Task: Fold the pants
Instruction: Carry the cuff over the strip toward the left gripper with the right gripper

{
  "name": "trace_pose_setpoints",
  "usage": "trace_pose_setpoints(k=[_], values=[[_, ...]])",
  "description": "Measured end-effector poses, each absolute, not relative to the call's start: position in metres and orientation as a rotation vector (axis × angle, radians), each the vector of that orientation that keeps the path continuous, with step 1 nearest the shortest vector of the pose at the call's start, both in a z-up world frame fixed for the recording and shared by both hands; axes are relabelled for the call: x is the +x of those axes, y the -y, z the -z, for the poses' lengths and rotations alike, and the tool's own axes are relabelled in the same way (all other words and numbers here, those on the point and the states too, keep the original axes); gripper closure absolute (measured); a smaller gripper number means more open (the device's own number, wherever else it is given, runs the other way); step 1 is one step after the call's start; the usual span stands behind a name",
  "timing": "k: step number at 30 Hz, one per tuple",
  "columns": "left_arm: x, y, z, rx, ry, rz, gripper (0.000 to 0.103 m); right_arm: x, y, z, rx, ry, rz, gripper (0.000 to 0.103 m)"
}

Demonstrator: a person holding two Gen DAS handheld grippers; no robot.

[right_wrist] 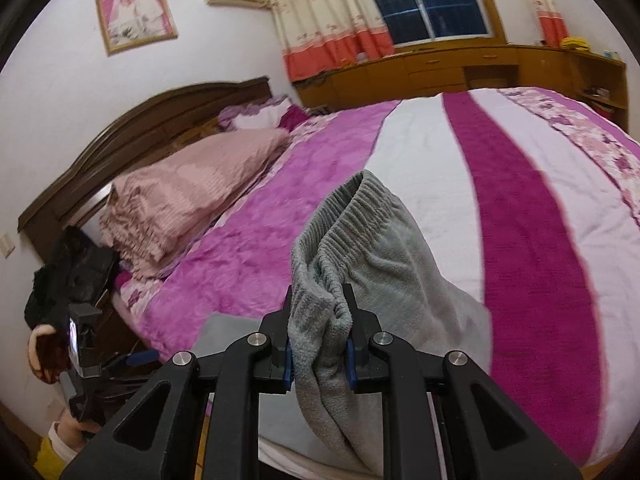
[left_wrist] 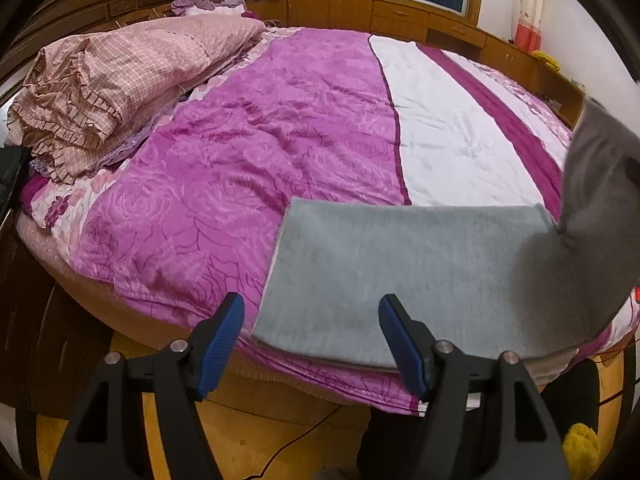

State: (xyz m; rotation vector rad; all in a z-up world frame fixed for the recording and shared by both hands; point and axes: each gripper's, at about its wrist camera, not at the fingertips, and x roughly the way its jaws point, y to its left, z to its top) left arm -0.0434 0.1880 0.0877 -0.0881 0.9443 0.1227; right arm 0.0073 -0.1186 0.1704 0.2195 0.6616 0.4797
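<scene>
Grey fleece pants (left_wrist: 400,272) lie flat on the near edge of the bed, legs toward the left. The waist end (left_wrist: 596,168) is lifted up at the right. My left gripper (left_wrist: 312,316) is open and empty, hovering just before the near edge of the pants. My right gripper (right_wrist: 318,322) is shut on the pants' elastic waistband (right_wrist: 352,216) and holds it above the bed; the fabric hangs down between the fingers. The left gripper also shows in the right wrist view (right_wrist: 136,358) at the lower left.
The bed has a purple and white cover (left_wrist: 240,140). A pink checked pillow (left_wrist: 120,80) lies at the head on the left. A wooden headboard (right_wrist: 160,120) and low wooden cabinets (right_wrist: 460,68) stand behind. Wooden floor (left_wrist: 240,432) lies below the bed edge.
</scene>
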Motion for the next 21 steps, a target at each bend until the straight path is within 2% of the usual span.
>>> trace_pose_setpoints(k=[13, 20, 21], values=[[-0.044, -0.215, -0.074, -0.144, -0.938, -0.112, 0.03, 0.018, -0.001, -0.103, 0.132, -0.801, -0.601, 0.092], [-0.05, -0.222, -0.062, -0.19, -0.959, -0.133, 0.03, 0.027, -0.021, -0.068, 0.161, -0.874, -0.627, 0.092], [-0.05, -0.223, -0.061, -0.199, -0.963, -0.14, 0.03, 0.027, -0.023, -0.066, 0.162, -0.883, -0.635, 0.089]])
